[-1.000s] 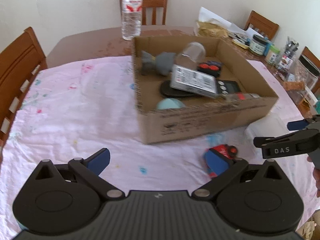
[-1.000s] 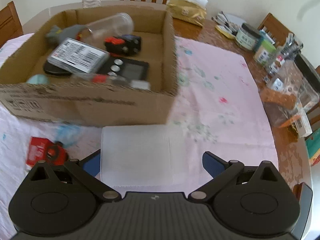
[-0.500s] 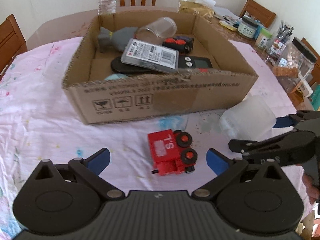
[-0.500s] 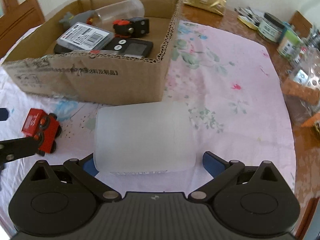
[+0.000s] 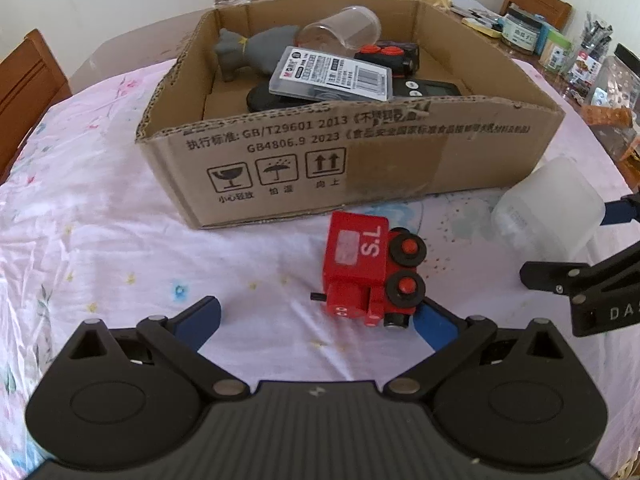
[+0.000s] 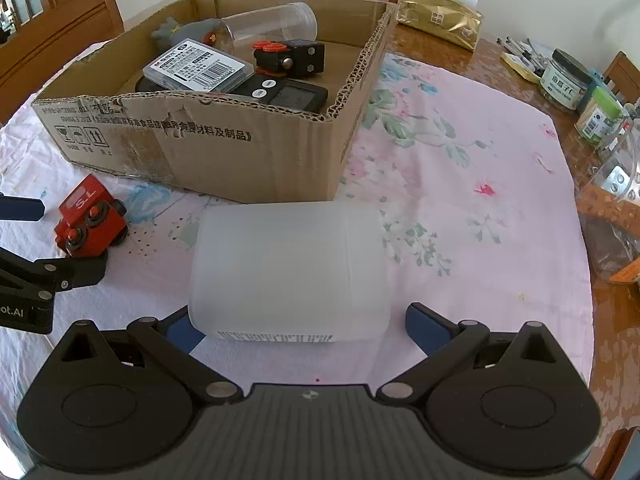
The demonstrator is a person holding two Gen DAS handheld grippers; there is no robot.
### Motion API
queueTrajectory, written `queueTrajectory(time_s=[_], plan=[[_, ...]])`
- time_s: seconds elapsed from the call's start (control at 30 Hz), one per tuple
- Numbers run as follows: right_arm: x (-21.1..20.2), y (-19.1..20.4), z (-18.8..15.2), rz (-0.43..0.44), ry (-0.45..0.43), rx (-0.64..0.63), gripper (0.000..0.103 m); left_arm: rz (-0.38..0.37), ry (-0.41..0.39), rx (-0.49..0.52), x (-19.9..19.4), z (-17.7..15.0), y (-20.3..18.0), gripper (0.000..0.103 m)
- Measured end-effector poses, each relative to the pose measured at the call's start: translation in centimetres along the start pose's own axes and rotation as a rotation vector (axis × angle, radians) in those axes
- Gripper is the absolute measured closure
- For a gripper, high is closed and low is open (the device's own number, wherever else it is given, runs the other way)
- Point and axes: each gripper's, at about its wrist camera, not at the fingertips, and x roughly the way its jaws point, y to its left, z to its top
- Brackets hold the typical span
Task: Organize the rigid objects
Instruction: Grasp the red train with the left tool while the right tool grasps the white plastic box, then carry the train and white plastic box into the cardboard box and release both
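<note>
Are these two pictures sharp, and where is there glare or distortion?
Left wrist: sharp on the red train and box print; edges bend from fisheye. Right wrist: sharp too; the frosted container looks washed out, and the bare table beyond the cloth shows glare.

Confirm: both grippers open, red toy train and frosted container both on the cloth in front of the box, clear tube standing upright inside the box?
Not quite. The clear tube lies on its side in the cardboard box, as the right wrist view shows. The rest holds: red toy train and frosted container sit on the cloth, left gripper and right gripper open.
</note>
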Motion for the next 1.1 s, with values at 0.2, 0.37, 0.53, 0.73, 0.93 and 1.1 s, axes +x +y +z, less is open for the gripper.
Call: queueTrajectory(time_s=[0.2, 0.37, 0.53, 0.73, 0.93, 1.1], plan=[[-0.1, 0.0, -0.2, 0.002, -0.006, -0.002, 0.000, -0.044, -0.061, 0.058, 0.0, 0.5, -1.0, 0.024], [-0.1, 0.0, 0.1, -0.002, 0.011, 0.003, 0.000, -0.060, -0.075, 0.083, 0.3, 0.9, -1.7, 0.039], [-0.7, 0.5, 0.9, -0.013, 0.009, -0.007, 0.000, -0.061, -0.078, 0.083, 0.5, 0.8, -1.7, 0.040], [-0.3, 1.4, 2.3, -0.035, 0.030, -0.052, 0.005, -0.072, -0.075, 0.098, 0.7, 1.1, -1.7, 0.048], [-0.4, 1.7, 2.7, -0.034, 0.059, -0.077, 0.016, -0.097, -0.052, 0.112, 0.6, 1.4, -1.5, 0.054], [-1.1, 1.8, 2.5, -0.022, 0.058, -0.093, 0.016, -0.130, -0.045, 0.157, 0.1, 1.3, -1.2, 0.055]])
